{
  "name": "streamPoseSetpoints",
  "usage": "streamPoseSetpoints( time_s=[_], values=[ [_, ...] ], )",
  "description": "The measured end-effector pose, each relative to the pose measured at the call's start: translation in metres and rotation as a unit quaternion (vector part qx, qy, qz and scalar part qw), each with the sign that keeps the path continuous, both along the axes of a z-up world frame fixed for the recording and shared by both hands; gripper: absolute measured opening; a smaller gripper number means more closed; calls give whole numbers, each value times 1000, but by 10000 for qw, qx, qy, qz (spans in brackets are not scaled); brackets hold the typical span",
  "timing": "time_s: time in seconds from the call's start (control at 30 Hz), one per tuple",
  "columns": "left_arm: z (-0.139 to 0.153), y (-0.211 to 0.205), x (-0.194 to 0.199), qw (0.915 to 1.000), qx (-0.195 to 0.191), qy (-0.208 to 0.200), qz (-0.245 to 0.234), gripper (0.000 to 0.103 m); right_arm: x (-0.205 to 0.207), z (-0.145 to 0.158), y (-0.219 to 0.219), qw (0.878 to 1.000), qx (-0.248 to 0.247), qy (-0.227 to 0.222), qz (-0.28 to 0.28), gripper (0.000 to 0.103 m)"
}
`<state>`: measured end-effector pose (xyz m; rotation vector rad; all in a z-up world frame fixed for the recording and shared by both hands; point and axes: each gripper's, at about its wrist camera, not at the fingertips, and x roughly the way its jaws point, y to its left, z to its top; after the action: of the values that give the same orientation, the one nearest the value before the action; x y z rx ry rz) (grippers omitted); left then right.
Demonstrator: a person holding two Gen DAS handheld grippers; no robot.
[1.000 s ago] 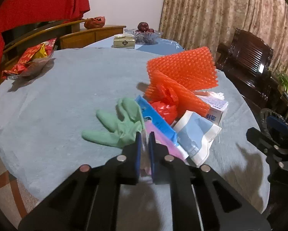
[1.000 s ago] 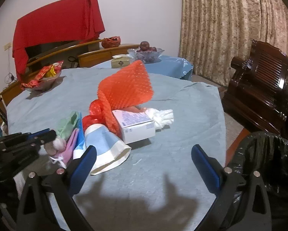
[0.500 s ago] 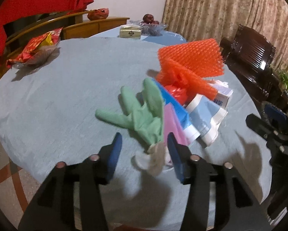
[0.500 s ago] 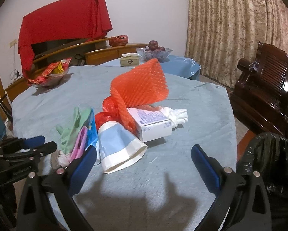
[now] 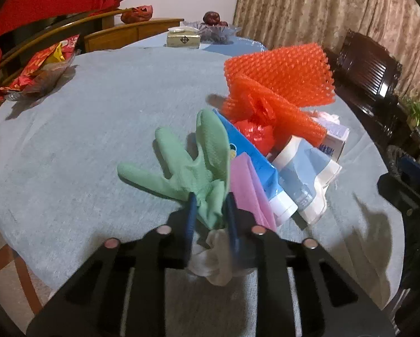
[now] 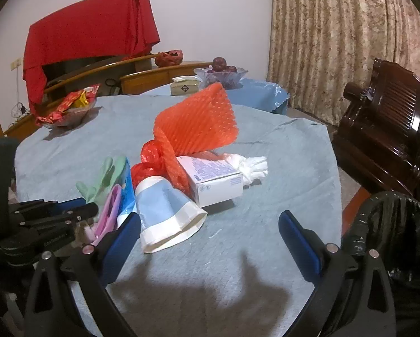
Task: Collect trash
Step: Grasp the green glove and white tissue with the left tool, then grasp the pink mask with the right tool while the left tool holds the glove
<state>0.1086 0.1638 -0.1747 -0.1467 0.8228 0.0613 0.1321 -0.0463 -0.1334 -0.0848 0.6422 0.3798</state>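
A pile of trash lies on the round blue-grey table: a green glove, a pink sheet, a blue and white packet, a pale blue paper bag, a white box, orange foam netting and a red bag. My left gripper is shut on the cuff of the green glove, with a white crumpled bit under it. My right gripper is open and empty above the table's near edge, in front of the paper bag.
A black-lined trash bin stands at the right by the table. A dark wooden chair is behind it. A bowl of red snack packets, a tissue box and a fruit bowl stand at the far side.
My left gripper opened, moved forward over the white crumpled bit and closed on the green glove's cuff. My right gripper stayed open and drifted slightly.
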Motion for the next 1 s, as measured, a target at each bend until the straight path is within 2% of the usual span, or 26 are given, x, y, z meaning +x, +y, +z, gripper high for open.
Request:
streamPoseSetpoints(
  time_s=[0.07,0.23,0.47,0.57,0.67,0.83,0.9,1.0],
  values=[
    [5,2,-4,9999,-14,-125,8,11,-1,0,3,10000,8,-8,43,96],
    [22,8,-16,9992,-7,-408,51,10,-4,5,13,9998,108,-83,148,96],
    [27,28,-29,9989,61,-435,165,9,-10,4,44,9985,287,-32,460,92],
    [23,39,-33,9991,71,-358,218,9,-12,0,59,9976,332,59,599,86],
    [18,50,-36,9992,38,-283,278,9,-12,-10,75,9962,332,243,762,75],
    [18,60,-39,9990,24,-313,312,9,-12,-26,97,9938,245,511,957,49],
    [17,60,-39,9991,14,-304,308,9,-10,-32,104,9928,213,600,1013,45],
    [15,63,-40,9991,-74,-279,319,9,-10,-38,112,9917,134,675,1084,33]
  ],
)
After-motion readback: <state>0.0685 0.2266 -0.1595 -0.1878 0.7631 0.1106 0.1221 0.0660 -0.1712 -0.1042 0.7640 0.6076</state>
